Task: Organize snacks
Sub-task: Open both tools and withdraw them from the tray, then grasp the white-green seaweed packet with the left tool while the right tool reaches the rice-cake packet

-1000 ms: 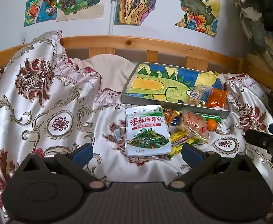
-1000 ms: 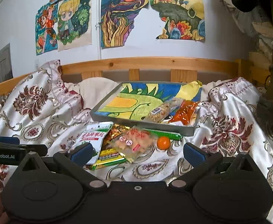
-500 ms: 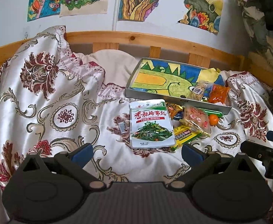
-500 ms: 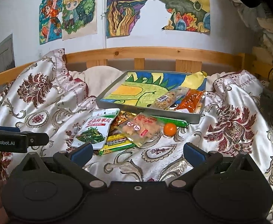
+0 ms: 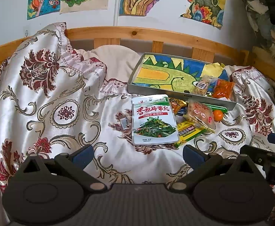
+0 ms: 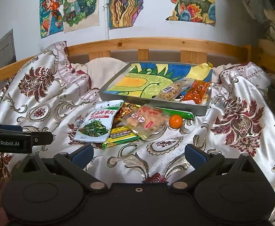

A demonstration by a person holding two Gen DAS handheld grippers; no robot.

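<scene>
A pile of snacks lies on the patterned bedspread in front of a grey tray (image 5: 135,75) (image 6: 107,92) lined with a dinosaur drawing. The pile holds a white seaweed packet (image 5: 153,120) (image 6: 97,123), a clear packet of brownish pieces (image 5: 200,114) (image 6: 146,119), a yellow-green packet (image 5: 189,131) (image 6: 120,138), a small orange (image 5: 217,115) (image 6: 175,121) and a green sausage stick (image 6: 177,113). Inside the tray rest a grain bar (image 5: 203,85) (image 6: 170,92) and an orange packet (image 5: 223,88) (image 6: 196,92). My left gripper (image 5: 137,155) and right gripper (image 6: 138,153) both stand open and empty, short of the pile.
A wooden bed rail (image 5: 137,33) runs behind the tray, with a pale pillow (image 5: 118,62) before it and drawings on the wall. The bedspread bunches up high at the left (image 5: 43,66). Hanging fabric (image 5: 269,18) fills the right edge.
Both grippers have drawn back slightly and shifted, so the snack pile and tray sit a little farther off in both views. Nothing was picked up; both stay open.
</scene>
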